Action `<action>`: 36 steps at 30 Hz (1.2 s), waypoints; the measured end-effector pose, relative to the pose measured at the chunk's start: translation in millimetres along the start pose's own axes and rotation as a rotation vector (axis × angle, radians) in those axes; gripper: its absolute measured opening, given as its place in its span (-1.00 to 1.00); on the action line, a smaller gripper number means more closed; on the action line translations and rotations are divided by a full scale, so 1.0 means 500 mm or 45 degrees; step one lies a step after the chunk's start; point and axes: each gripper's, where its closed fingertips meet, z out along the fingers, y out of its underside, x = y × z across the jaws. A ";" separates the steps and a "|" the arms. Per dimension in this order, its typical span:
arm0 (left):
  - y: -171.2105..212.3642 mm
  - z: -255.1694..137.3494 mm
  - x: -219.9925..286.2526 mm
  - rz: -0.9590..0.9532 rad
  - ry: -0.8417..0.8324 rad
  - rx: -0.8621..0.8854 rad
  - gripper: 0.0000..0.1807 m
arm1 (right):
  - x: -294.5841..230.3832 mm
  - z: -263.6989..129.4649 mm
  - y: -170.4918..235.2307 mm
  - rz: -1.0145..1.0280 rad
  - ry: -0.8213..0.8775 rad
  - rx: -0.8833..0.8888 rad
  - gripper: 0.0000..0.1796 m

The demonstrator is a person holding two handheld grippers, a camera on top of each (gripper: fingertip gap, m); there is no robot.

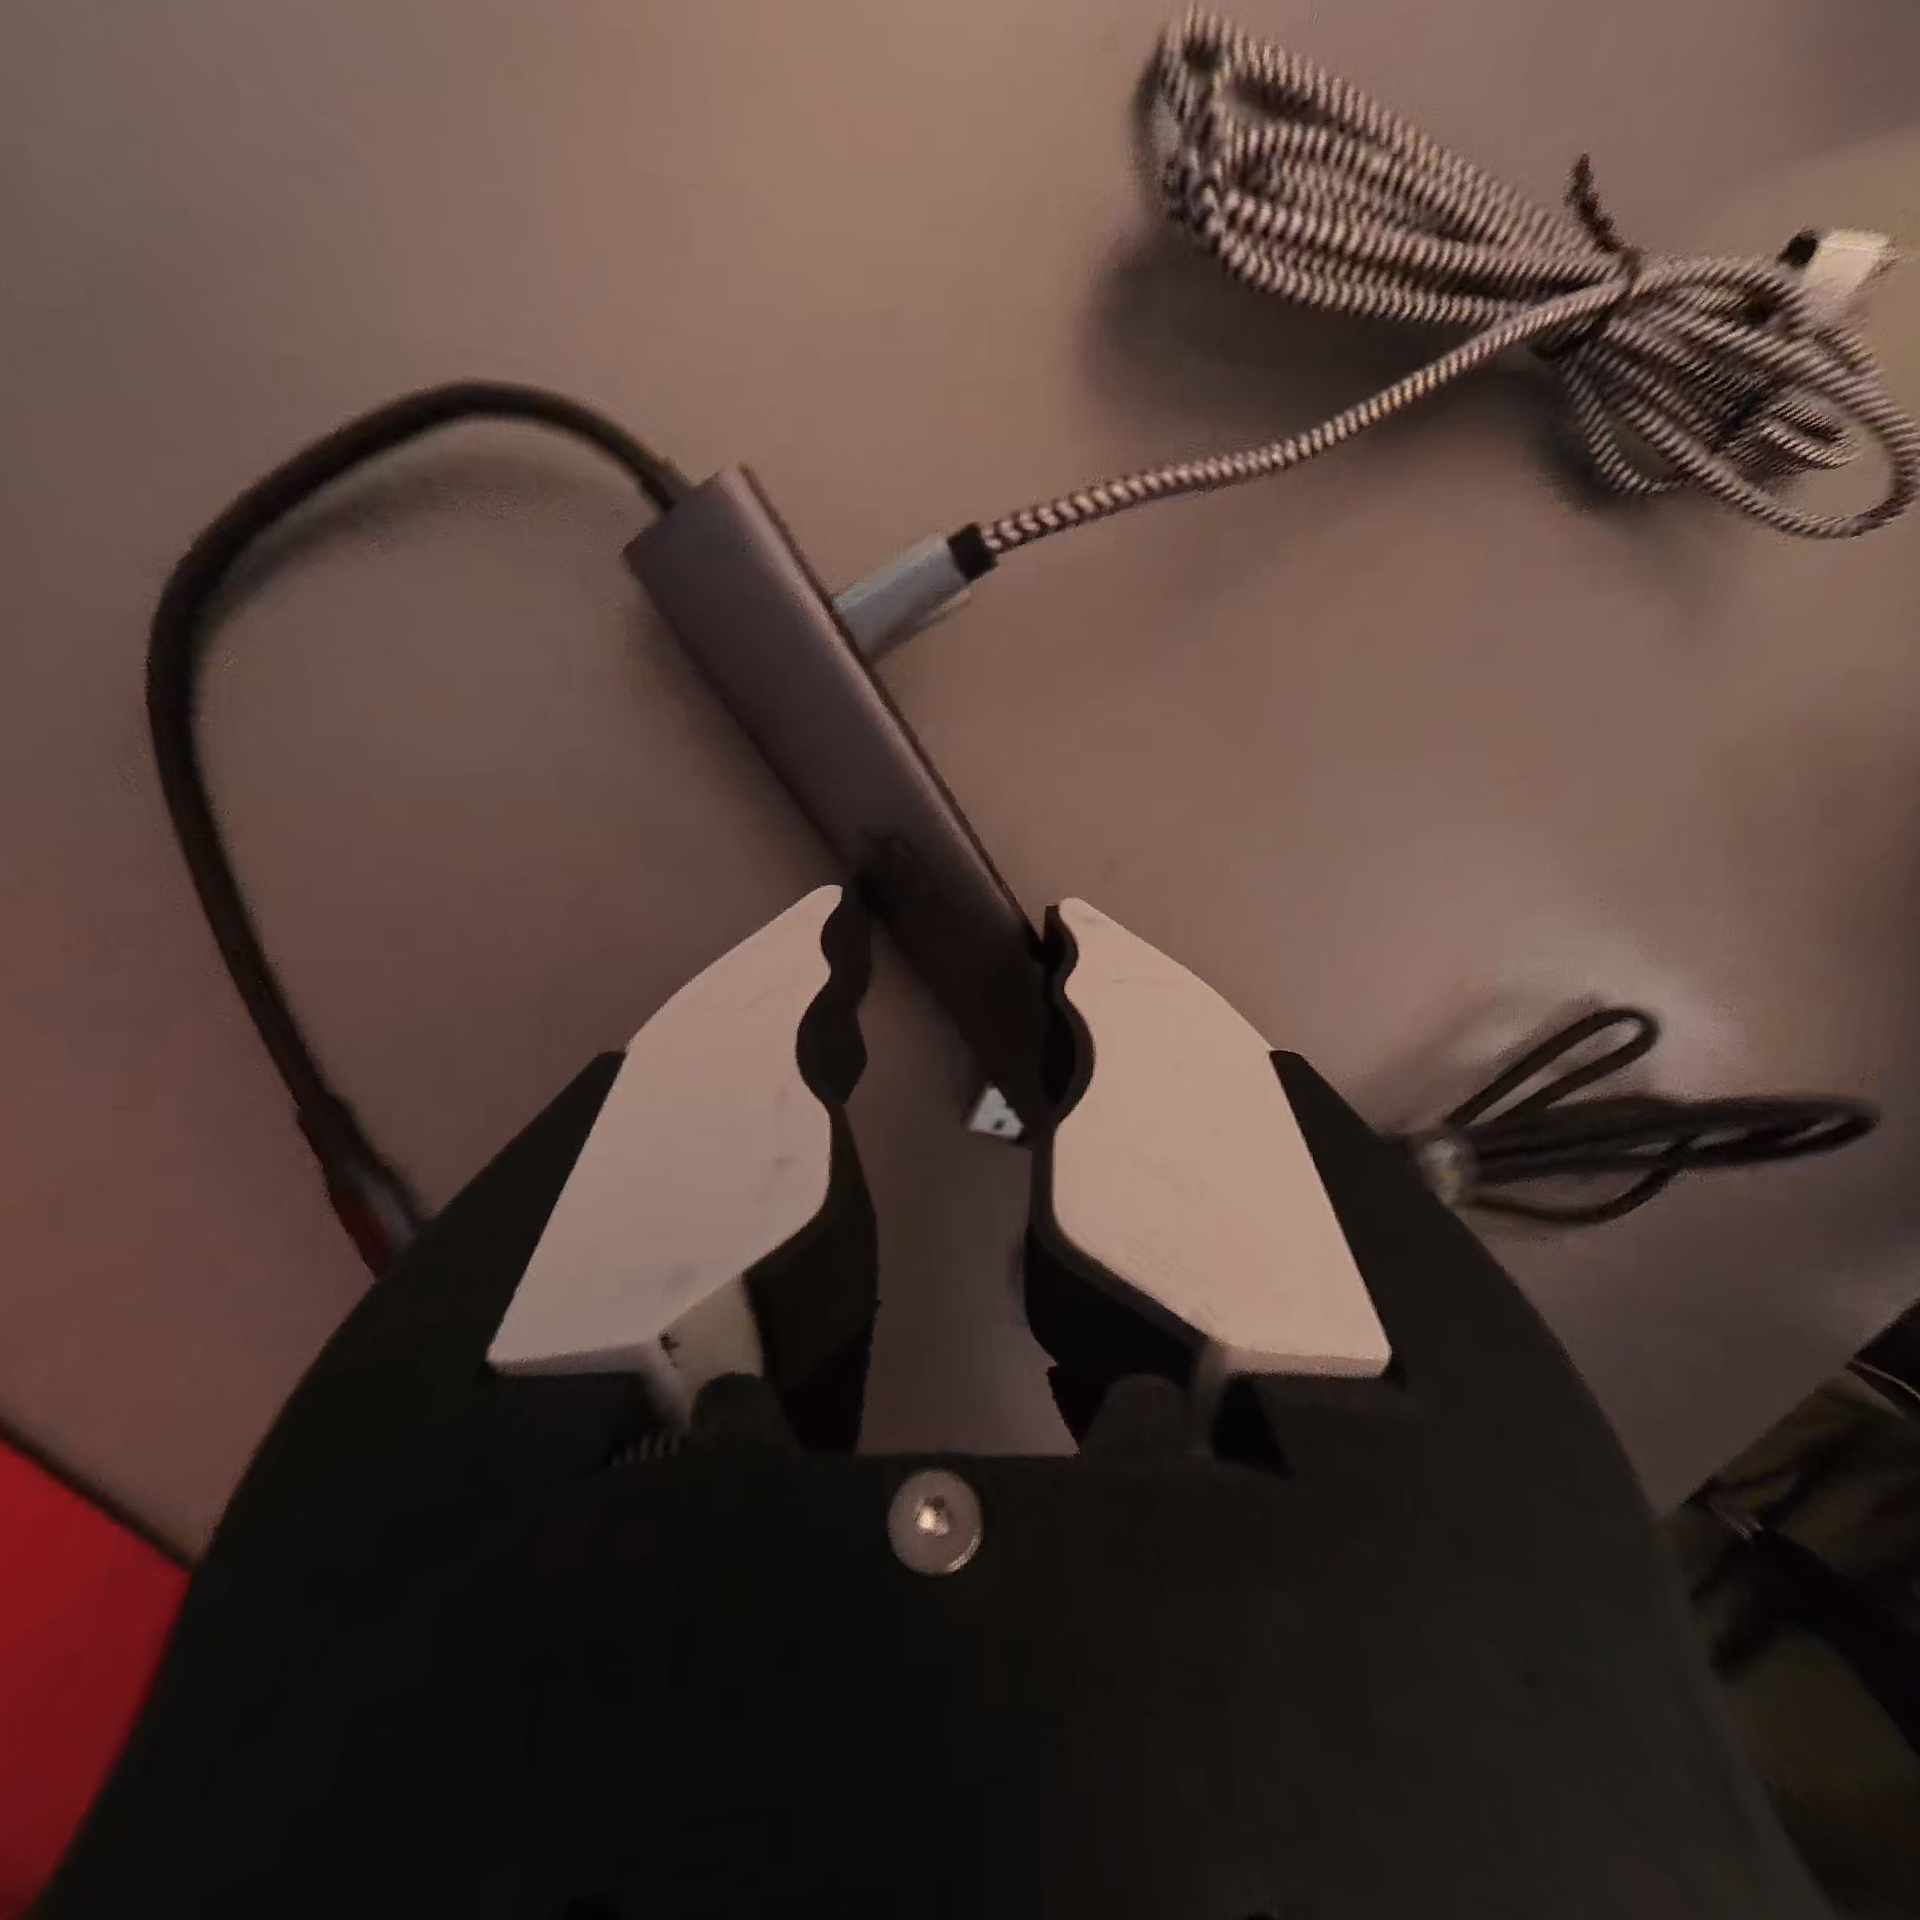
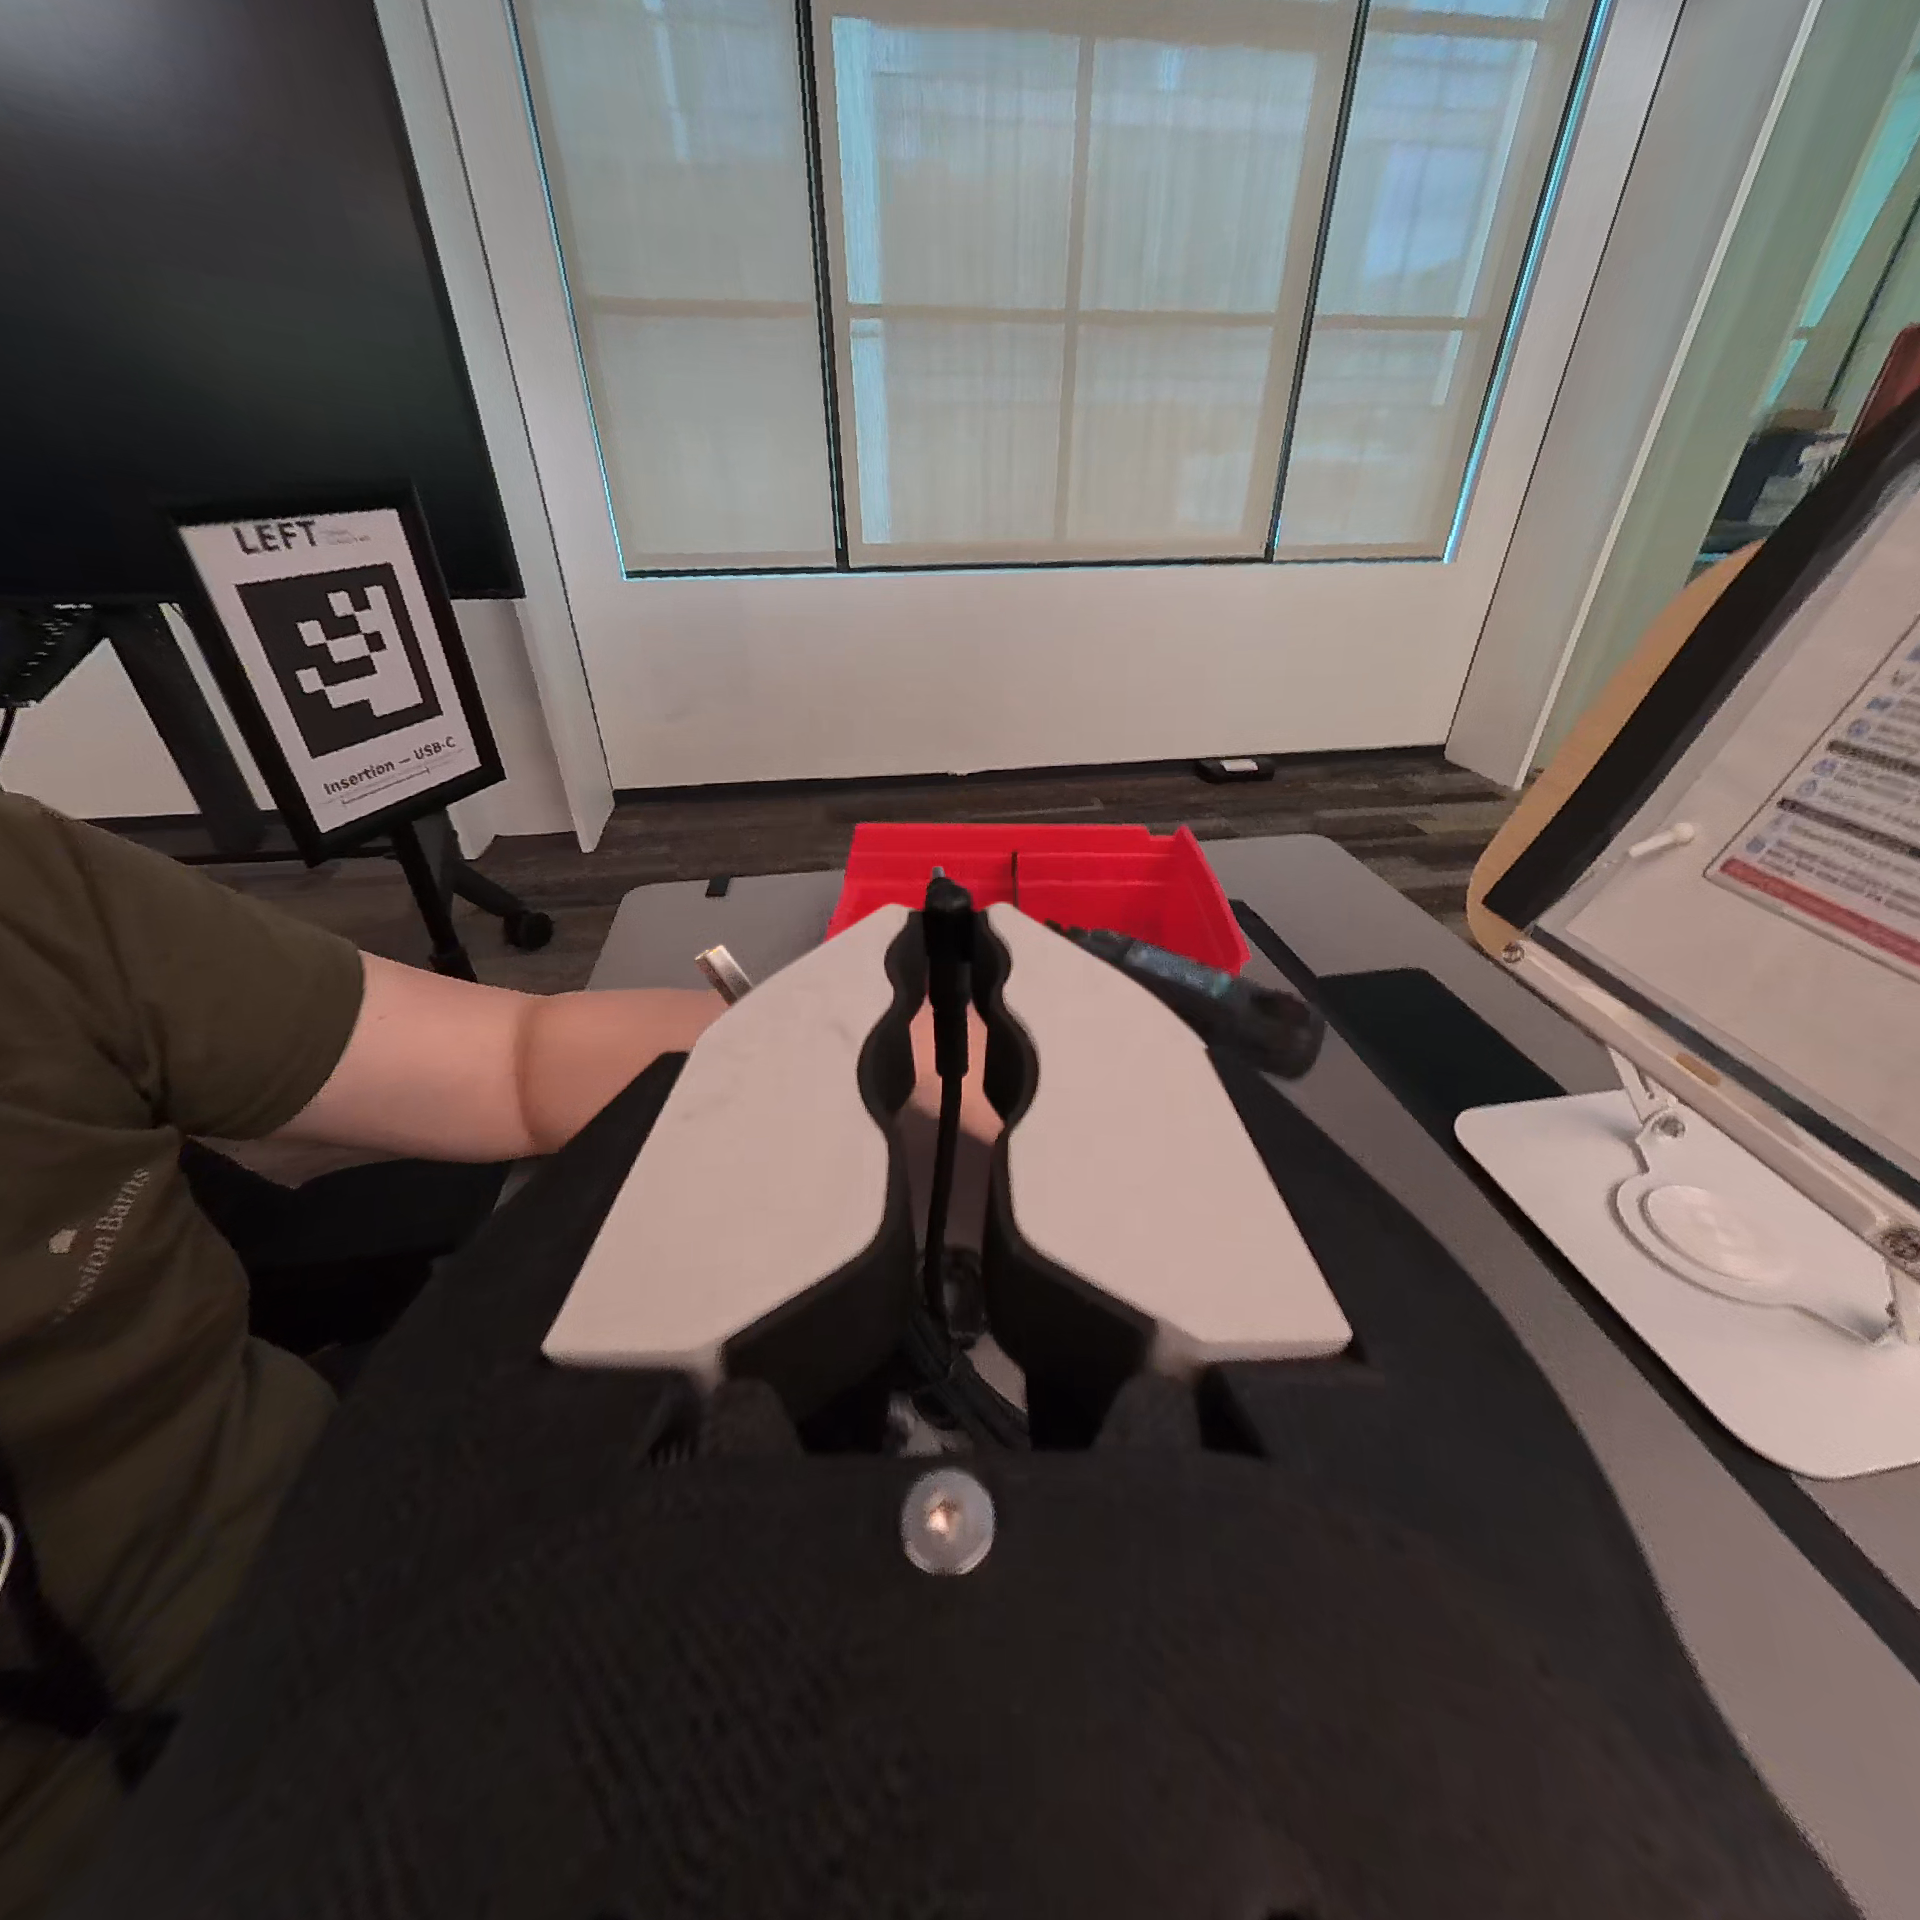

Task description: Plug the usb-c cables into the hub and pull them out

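In the left wrist view my left gripper (image 1: 951,925) is shut on the near end of the slim grey hub (image 1: 821,717), which lies diagonally between its white fingers (image 1: 727,1122). A black-and-white braided cable (image 1: 1143,483) is plugged into the hub's right side by a grey plug (image 1: 899,592); its coil (image 1: 1507,301) lies at the upper right. The hub's own black lead (image 1: 197,727) loops to the left. In the right wrist view my right gripper (image 2: 948,920) is shut on a black usb-c cable plug (image 2: 948,940), tip pointing forward, with its wire running back between the fingers.
A bundled black cable (image 1: 1621,1132) lies on the grey table (image 1: 1351,779) at the right. A red bin (image 2: 1101,883) stands ahead on the table. A screen on a white stand (image 2: 1714,1247) is at the right. A person's arm (image 2: 468,1070) reaches in from the left. The grippers' ends are close to 35 cm from one another.
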 end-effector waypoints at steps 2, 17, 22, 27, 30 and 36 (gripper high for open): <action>-0.012 -0.019 0.001 0.045 0.008 0.075 -0.70 | 0.015 0.013 0.025 0.036 0.008 -0.054 -0.91; -0.067 -0.261 0.002 0.279 -0.283 0.626 -0.75 | 0.024 0.178 0.251 0.383 -0.166 -0.403 -0.91; -0.072 -0.321 0.018 0.310 -0.345 0.751 -0.75 | 0.053 0.220 0.273 0.488 0.015 -0.330 -0.91; -0.072 -0.350 0.062 0.371 -0.362 0.808 -0.75 | 0.096 0.229 0.296 0.420 0.310 -0.323 -0.91; -0.069 -0.352 0.103 0.417 -0.345 0.812 -0.75 | 0.103 0.236 0.297 0.417 0.379 -0.261 -0.91; -0.069 -0.344 0.154 0.484 -0.417 0.814 -0.75 | 0.129 0.225 0.283 0.426 0.517 -0.068 -0.91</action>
